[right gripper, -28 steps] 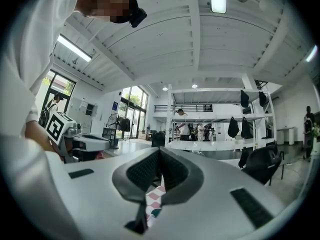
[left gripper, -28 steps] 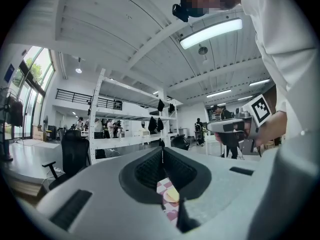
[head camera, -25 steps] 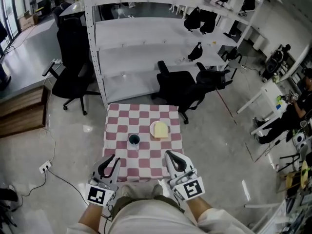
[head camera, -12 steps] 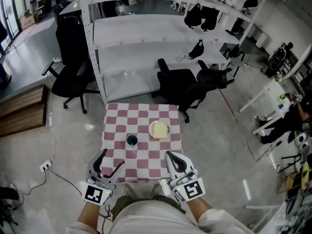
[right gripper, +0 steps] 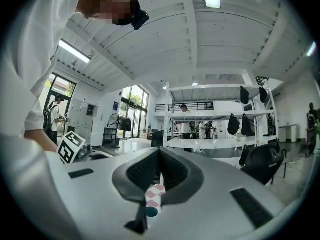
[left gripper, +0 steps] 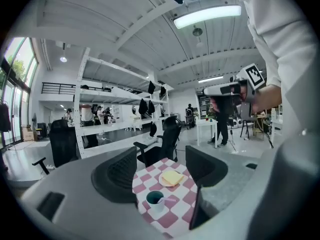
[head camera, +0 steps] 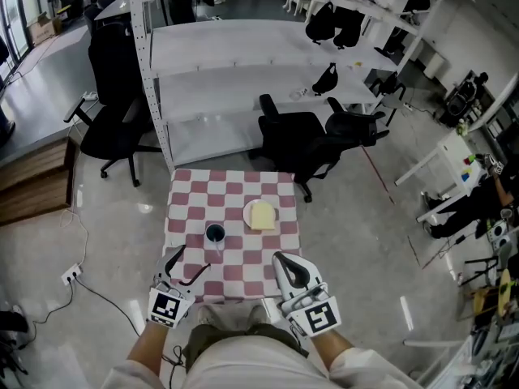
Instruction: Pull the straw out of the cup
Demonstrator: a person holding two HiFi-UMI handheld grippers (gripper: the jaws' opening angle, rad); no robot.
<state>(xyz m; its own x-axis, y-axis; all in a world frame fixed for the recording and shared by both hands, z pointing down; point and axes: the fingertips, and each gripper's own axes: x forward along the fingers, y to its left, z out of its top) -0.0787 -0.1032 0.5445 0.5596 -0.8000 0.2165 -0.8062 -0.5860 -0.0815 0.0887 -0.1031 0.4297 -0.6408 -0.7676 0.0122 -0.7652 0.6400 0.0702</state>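
A dark cup (head camera: 215, 233) stands on the checked table (head camera: 188, 197), left of centre. In the left gripper view the cup (left gripper: 154, 204) shows a pale straw (left gripper: 164, 199) leaning to its right rim. My left gripper (head camera: 190, 262) hovers at the table's near edge, short of the cup, open wide with nothing between its fingers. Through the left gripper (left gripper: 161, 156) the cup appears ahead, between the jaws. My right gripper (head camera: 281, 259) is shut and empty at the near right edge. The right gripper (right gripper: 160, 151) shows only a sliver of cup (right gripper: 151, 212) below its fingers.
A white plate (head camera: 261, 215) with a flat yellow piece lies right of the cup. Behind the table stand black office chairs (head camera: 296, 140) and a white shelving rack (head camera: 227, 63). A cable runs over the floor at the left (head camera: 89, 286).
My left gripper has opened from nearly shut to wide open and has sunk forward toward the table's near edge. The right gripper has stayed where it was.
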